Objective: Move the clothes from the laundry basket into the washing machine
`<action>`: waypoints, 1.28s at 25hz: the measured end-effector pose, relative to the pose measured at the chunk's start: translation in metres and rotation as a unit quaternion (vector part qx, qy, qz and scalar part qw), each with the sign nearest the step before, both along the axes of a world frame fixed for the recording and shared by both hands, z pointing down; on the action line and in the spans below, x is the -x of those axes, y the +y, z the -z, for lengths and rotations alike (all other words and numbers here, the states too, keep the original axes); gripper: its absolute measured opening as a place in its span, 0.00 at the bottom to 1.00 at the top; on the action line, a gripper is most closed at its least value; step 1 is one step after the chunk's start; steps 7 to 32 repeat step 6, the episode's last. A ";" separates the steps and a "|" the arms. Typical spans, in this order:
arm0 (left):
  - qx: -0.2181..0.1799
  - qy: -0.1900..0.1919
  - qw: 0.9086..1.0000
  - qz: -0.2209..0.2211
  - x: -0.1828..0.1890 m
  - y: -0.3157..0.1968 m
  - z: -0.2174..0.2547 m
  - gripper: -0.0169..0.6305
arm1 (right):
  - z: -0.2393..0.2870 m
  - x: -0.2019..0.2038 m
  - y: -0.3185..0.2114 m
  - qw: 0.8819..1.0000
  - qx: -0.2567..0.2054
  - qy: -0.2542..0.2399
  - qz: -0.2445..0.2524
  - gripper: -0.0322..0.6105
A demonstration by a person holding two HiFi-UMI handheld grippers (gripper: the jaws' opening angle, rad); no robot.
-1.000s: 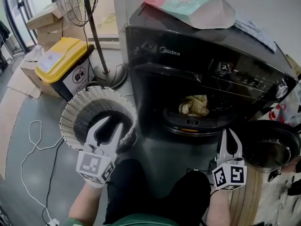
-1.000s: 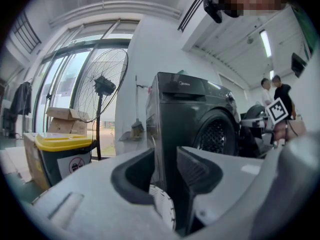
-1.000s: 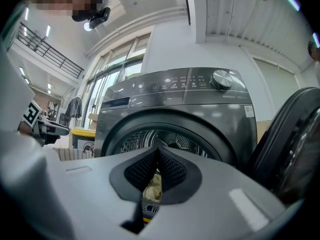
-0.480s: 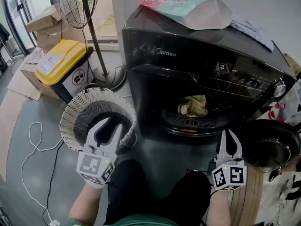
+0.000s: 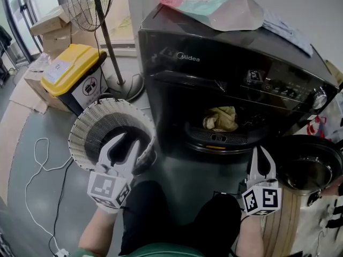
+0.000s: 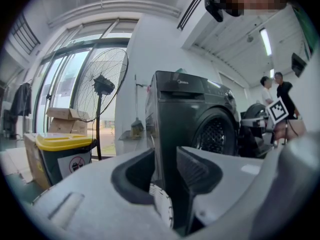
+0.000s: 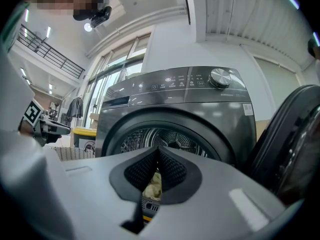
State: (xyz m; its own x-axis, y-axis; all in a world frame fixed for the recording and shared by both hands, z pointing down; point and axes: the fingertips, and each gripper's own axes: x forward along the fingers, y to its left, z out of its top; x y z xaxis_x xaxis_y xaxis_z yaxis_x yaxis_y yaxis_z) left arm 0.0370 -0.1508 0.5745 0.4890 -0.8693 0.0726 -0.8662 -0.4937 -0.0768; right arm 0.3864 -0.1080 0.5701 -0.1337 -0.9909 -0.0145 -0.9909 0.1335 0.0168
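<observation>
Nearest: person's dark-clad knees (image 5: pixel 177 218) at bottom centre, both tools held out ahead, level.

Left gripper (image 5: pixel 127 141): jaws part-open with a narrow gap, nothing pinched. The white basket (image 5: pixel 86 123) rim shows low in that gap in the left gripper view, but the pads don't press it. Right gripper (image 5: pixel 261 153): jaws closed tip to tip, empty.

Change vs. a second ago: none of note. Both tools are in the same spots, the left gap looks the same, and the cloth hasn't shifted. Judgement: a pause, no transfer in progress.

Basket: on the floor (image 5: pixel 177 167), left of the machine, just under the left tool. Inside looks dark and no clothes are visible, though the bottom isn't fully seen.

Task item: one beige cloth (image 5: pixel 221 119) lies inside the drum of the washing machine (image 5: pixel 225 63), near the front lip. Probably done or nearly so; check the basket bottom.

Edges/room:
- Door (image 5: pixel 305 167) is swung open at right, close beside the right tool. Knock risk if that hand swings outward.
- Drum mouth is straight ahead, unobstructed.
- Open floor btwn basket and machine.
- White cable (image 5: pixel 38 159) loops at left, apart from the basket.
- Farther back, a yellow-lid bin (image 5: pixel 72 68) and a fan pole (image 5: pixel 107 36) stand behind the basket.
- Pouch (image 5: pixel 214 9) on the machine top is out of the way.
</observation>
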 end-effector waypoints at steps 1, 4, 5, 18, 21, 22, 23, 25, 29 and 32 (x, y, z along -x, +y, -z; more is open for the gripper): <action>0.001 0.000 1.000 0.000 0.000 0.000 0.000 0.24 | 0.000 0.000 0.000 1.000 -0.001 0.002 0.002 0.05; 0.003 0.000 1.000 0.002 0.001 0.000 -0.001 0.24 | 0.000 0.000 0.001 1.000 0.001 0.003 0.004 0.05; 0.003 0.001 1.000 0.002 0.001 0.000 -0.001 0.24 | 0.000 0.000 0.001 1.000 0.003 0.002 0.003 0.05; 0.004 0.001 1.000 0.003 0.001 0.000 -0.001 0.24 | 0.000 0.000 0.001 1.000 0.006 0.002 0.002 0.05; 0.004 0.001 1.000 0.003 0.001 0.000 -0.001 0.24 | 0.000 0.000 0.001 1.000 0.006 0.002 0.002 0.05; 0.004 0.001 1.000 0.003 0.001 0.000 -0.001 0.24 | 0.000 0.000 0.001 1.000 0.006 0.002 0.002 0.05; 0.004 0.001 1.000 0.003 0.001 0.000 -0.001 0.24 | 0.000 0.000 0.001 1.000 0.006 0.002 0.002 0.05; 0.004 0.001 1.000 0.003 0.001 0.000 -0.001 0.24 | 0.000 0.000 0.001 1.000 0.006 0.002 0.002 0.05; 0.004 0.001 1.000 0.003 0.001 0.000 -0.001 0.24 | 0.000 0.000 0.001 1.000 0.006 0.002 0.002 0.05; 0.004 0.001 1.000 0.003 0.001 0.000 -0.001 0.24 | 0.000 0.000 0.001 1.000 0.006 0.002 0.002 0.05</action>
